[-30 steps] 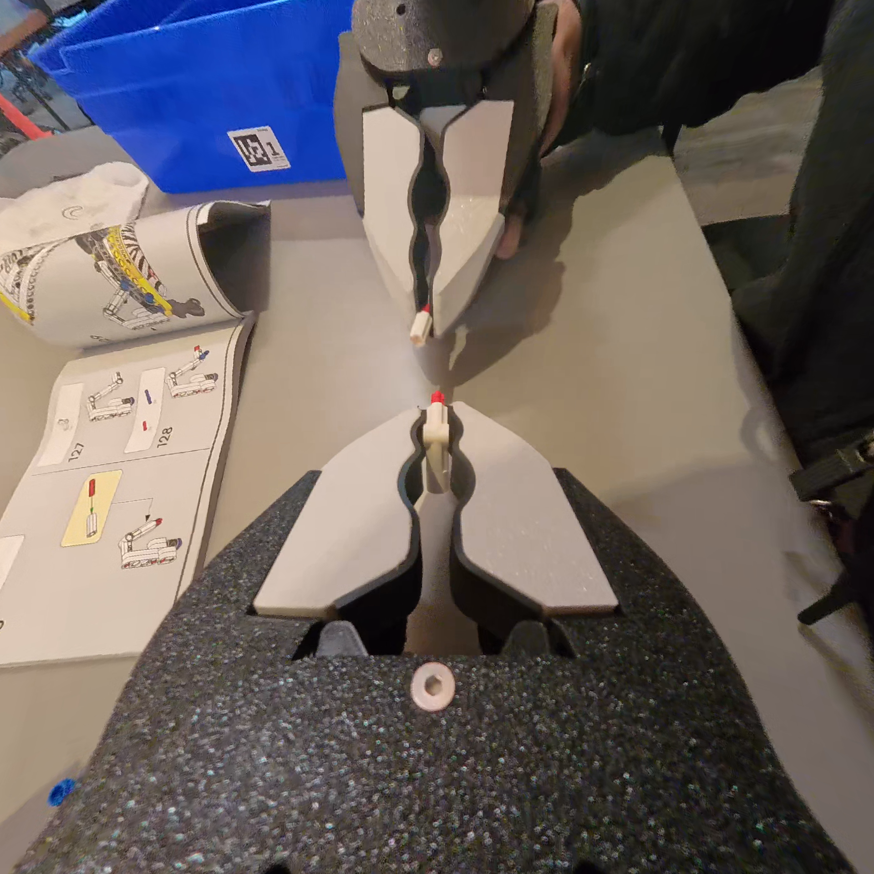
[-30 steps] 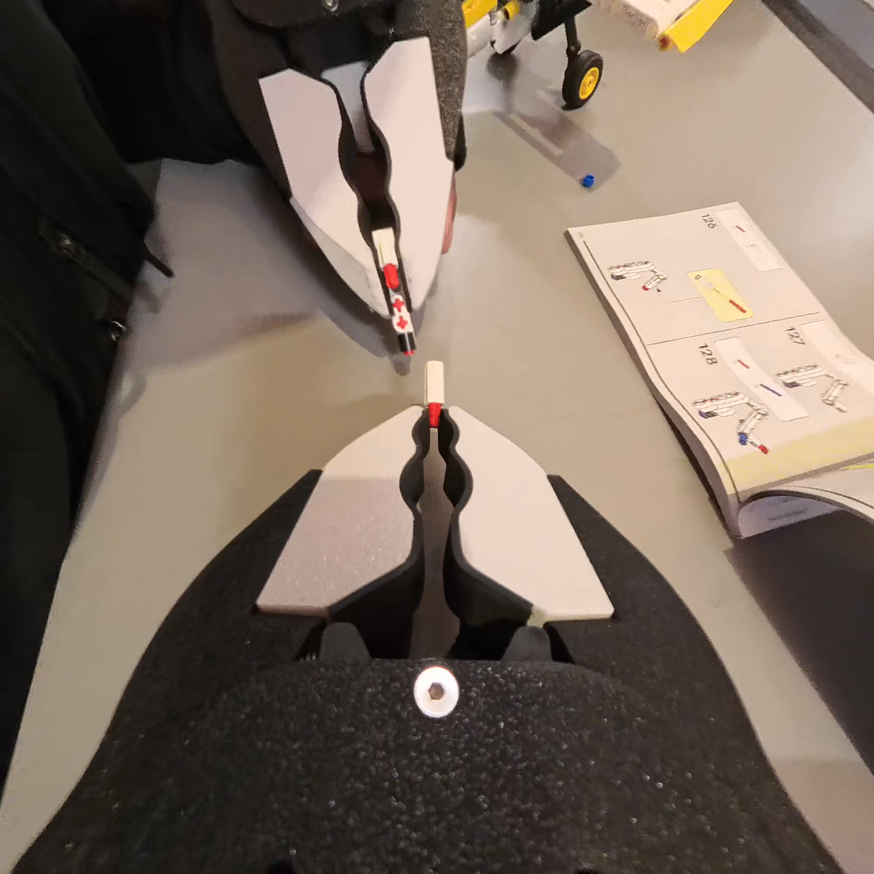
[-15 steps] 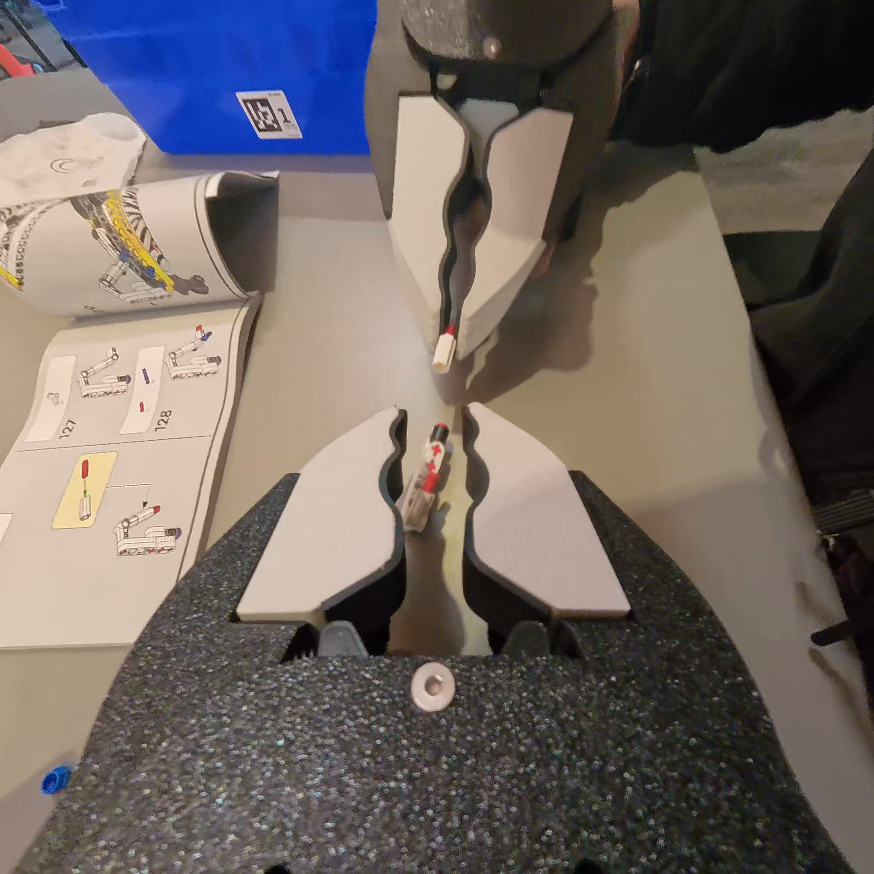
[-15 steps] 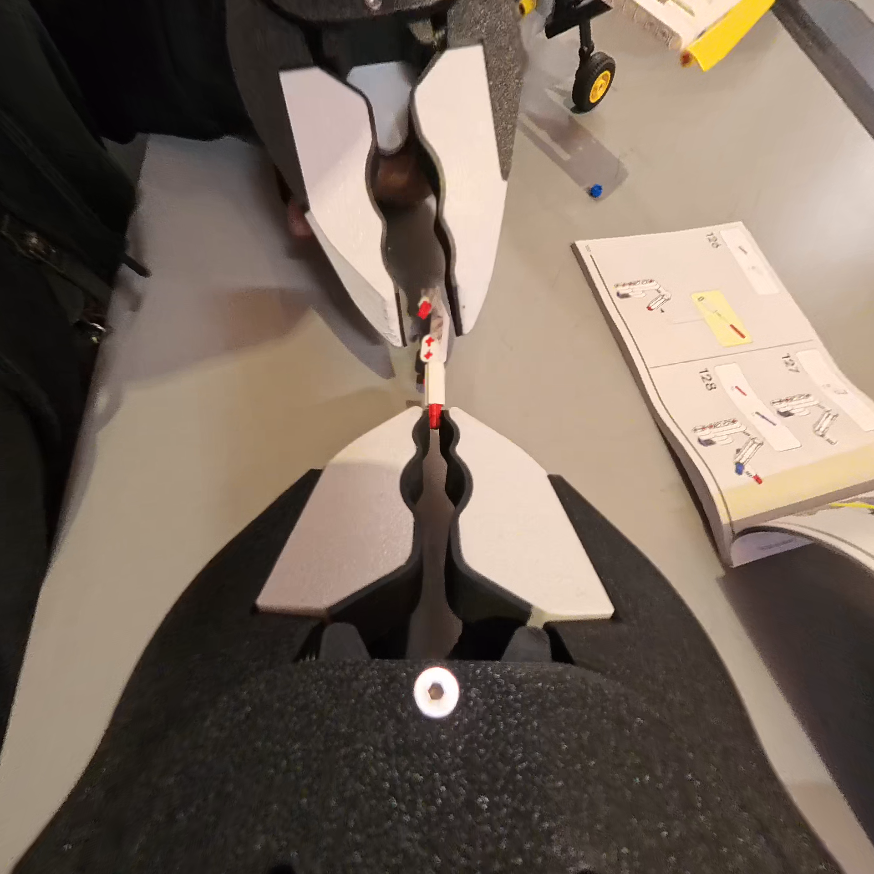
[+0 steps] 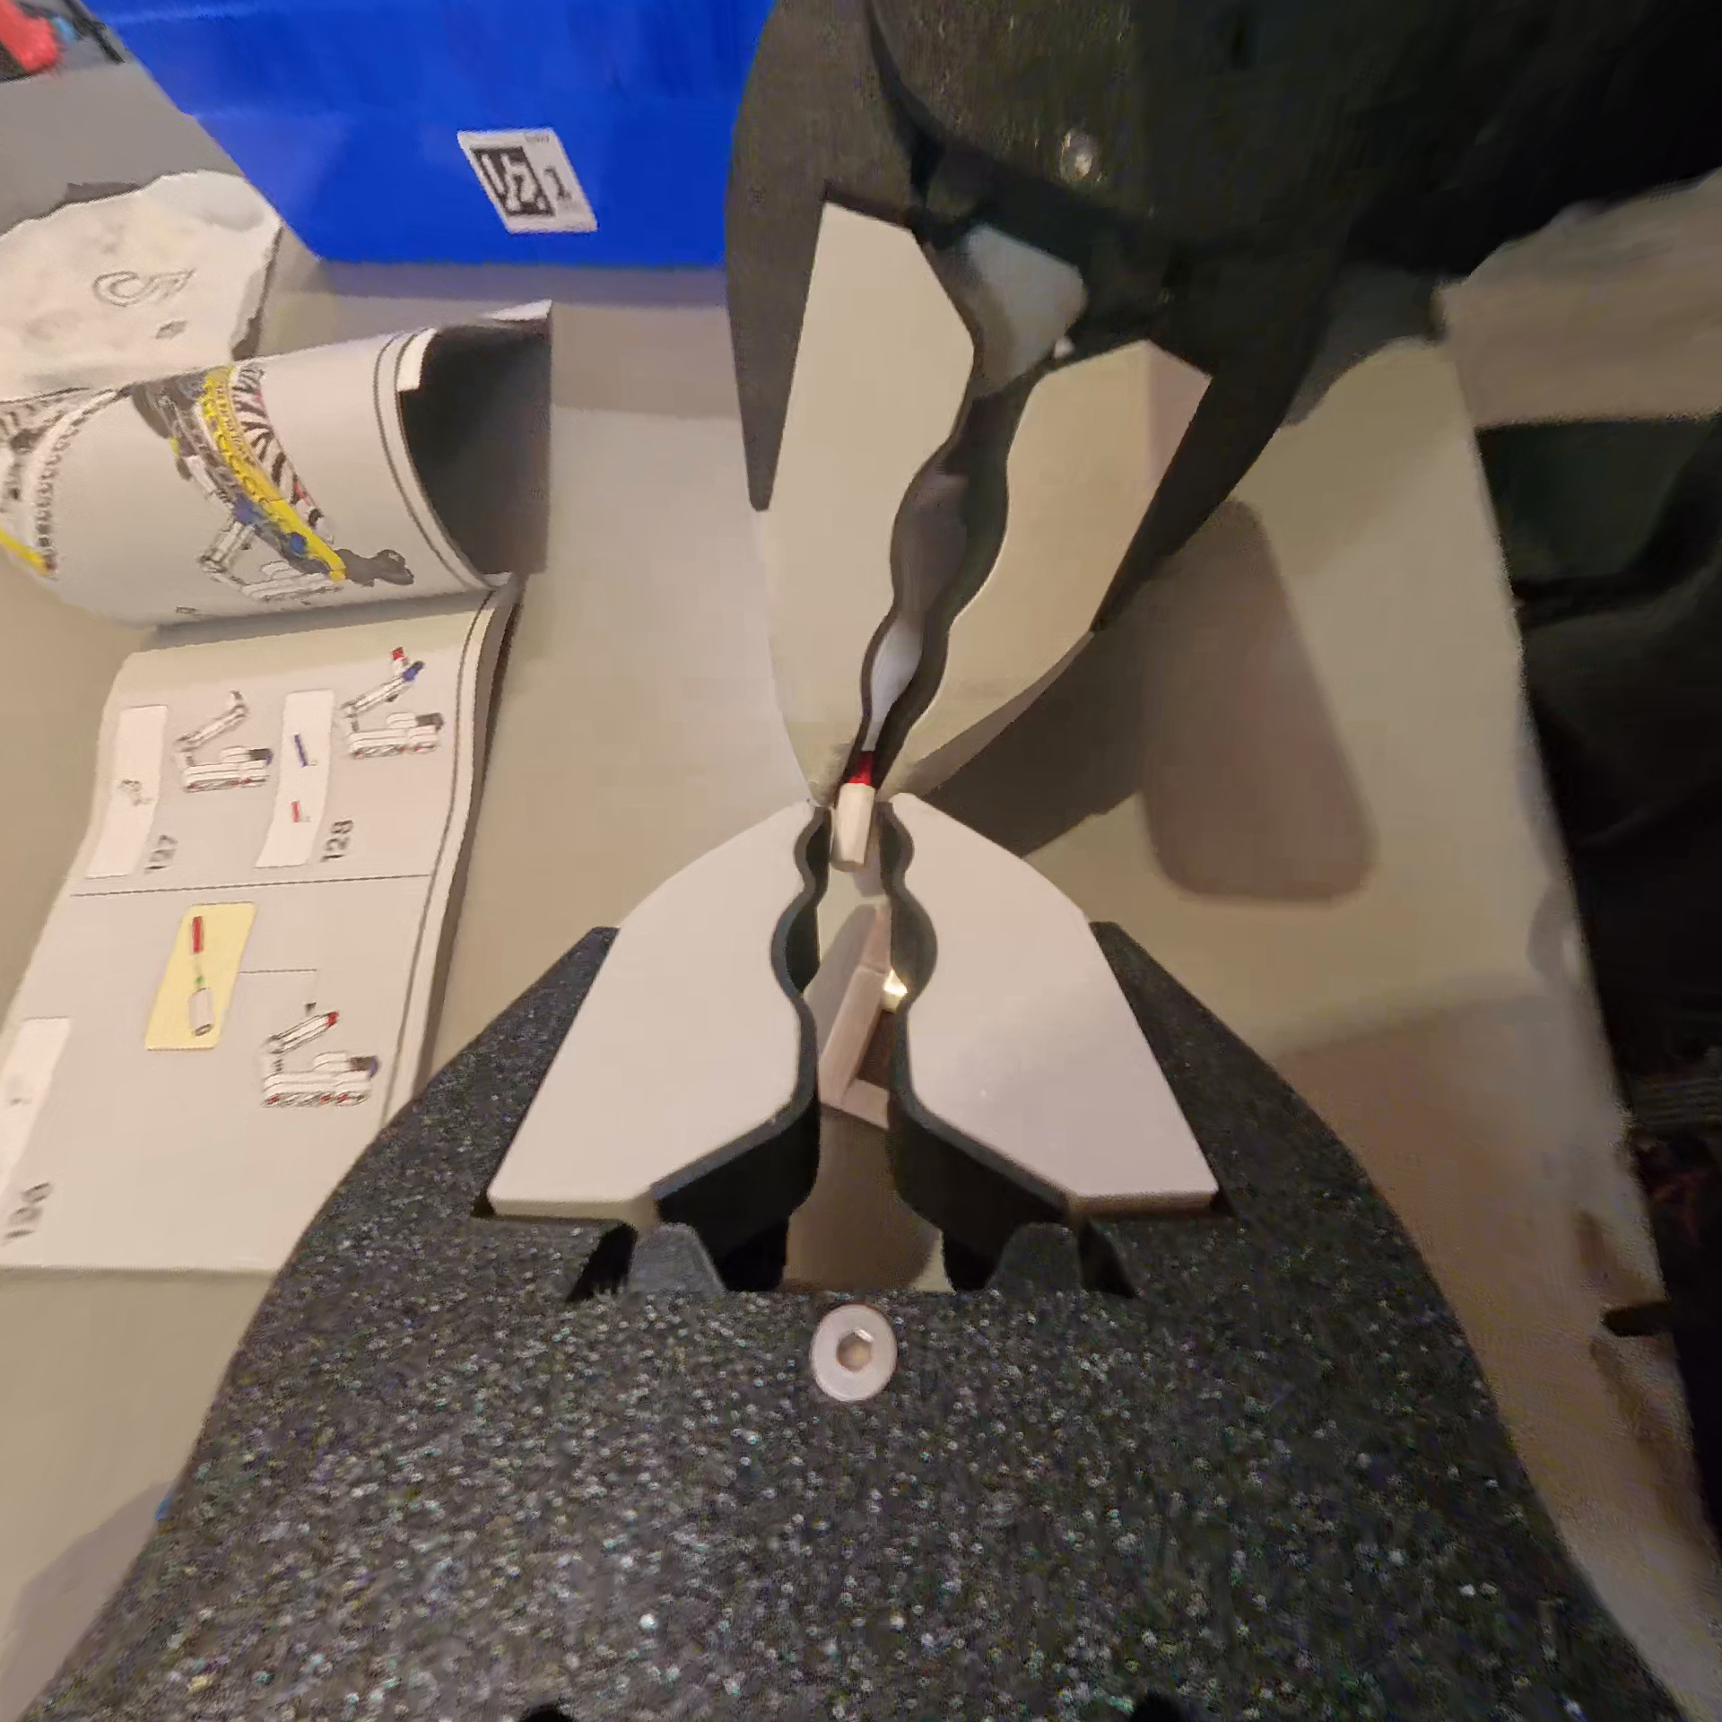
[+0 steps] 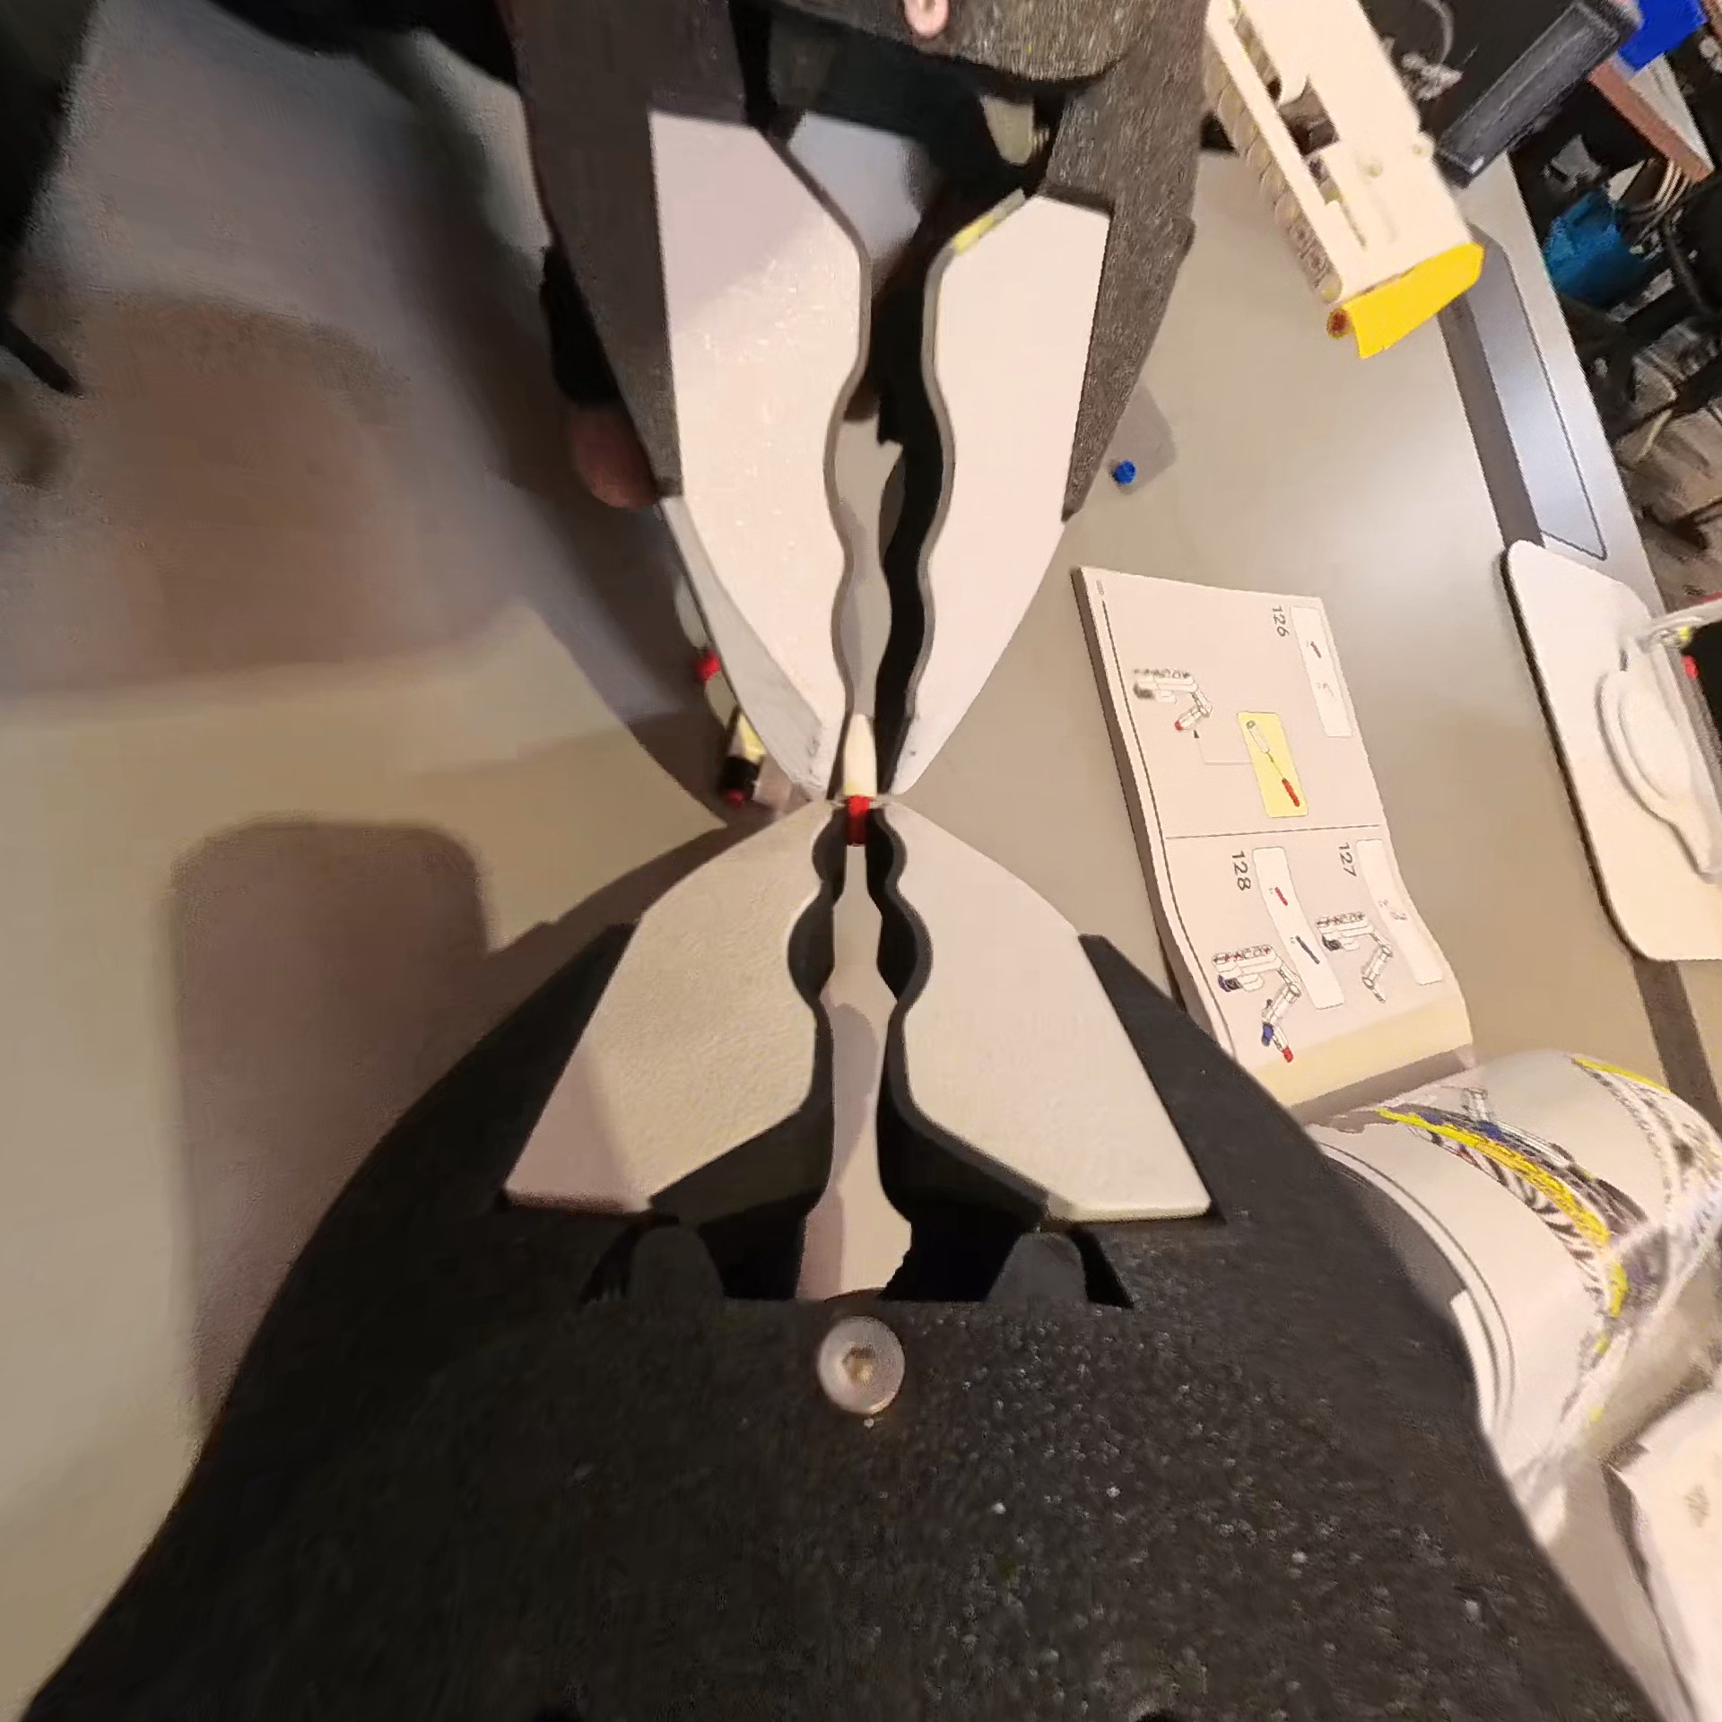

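Right wrist view: your right gripper (image 6: 855,820) pinches the small white plastic sleeve on its red pin (image 6: 857,766); left gripper (image 5: 853,843) jaws stand slightly apart around it. Tips nearly touch; misalignment could knock it loose.

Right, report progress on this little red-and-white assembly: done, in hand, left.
Done: the small white plastic sleeve sits on the thin red pin. In hand: the right gripper pinches that pin; the left gripper brackets the sleeve, grip unclear. Left: a white-and-red rod piece lies loose on the grey table, apart from the white-and-yellow model.
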Demonstrator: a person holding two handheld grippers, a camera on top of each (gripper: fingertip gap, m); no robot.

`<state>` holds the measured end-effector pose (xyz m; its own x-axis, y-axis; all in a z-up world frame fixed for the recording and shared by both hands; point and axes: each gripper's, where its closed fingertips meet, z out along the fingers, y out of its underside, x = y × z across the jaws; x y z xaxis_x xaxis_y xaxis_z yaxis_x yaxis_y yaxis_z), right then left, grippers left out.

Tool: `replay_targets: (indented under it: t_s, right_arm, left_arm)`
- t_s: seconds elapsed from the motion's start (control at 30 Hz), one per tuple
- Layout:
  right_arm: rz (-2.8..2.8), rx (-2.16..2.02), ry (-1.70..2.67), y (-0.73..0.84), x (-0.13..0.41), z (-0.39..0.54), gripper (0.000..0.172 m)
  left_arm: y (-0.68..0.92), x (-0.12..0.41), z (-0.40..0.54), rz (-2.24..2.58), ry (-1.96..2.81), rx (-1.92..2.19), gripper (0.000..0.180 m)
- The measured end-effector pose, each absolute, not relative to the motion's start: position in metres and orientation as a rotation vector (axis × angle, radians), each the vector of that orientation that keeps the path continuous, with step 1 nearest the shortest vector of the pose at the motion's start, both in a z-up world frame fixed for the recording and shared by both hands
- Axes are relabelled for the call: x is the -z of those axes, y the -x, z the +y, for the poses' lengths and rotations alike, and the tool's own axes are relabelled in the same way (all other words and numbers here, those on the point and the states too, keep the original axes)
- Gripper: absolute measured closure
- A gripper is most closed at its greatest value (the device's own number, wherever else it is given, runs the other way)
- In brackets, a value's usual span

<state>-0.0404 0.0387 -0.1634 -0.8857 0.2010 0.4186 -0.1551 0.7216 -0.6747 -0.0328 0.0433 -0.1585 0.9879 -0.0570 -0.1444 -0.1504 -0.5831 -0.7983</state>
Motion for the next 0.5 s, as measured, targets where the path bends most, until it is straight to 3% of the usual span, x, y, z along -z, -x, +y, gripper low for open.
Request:
replay_targets:
  t_s: [0.5]
  right_arm:
    - [-2.404, -0.741, -0.049, 0.044, 0.168, 0.037, 0.168]
  left_arm:
    - [0.046, 0.171, 0.038, 0.394, 2.399, -0.644, 0.167]
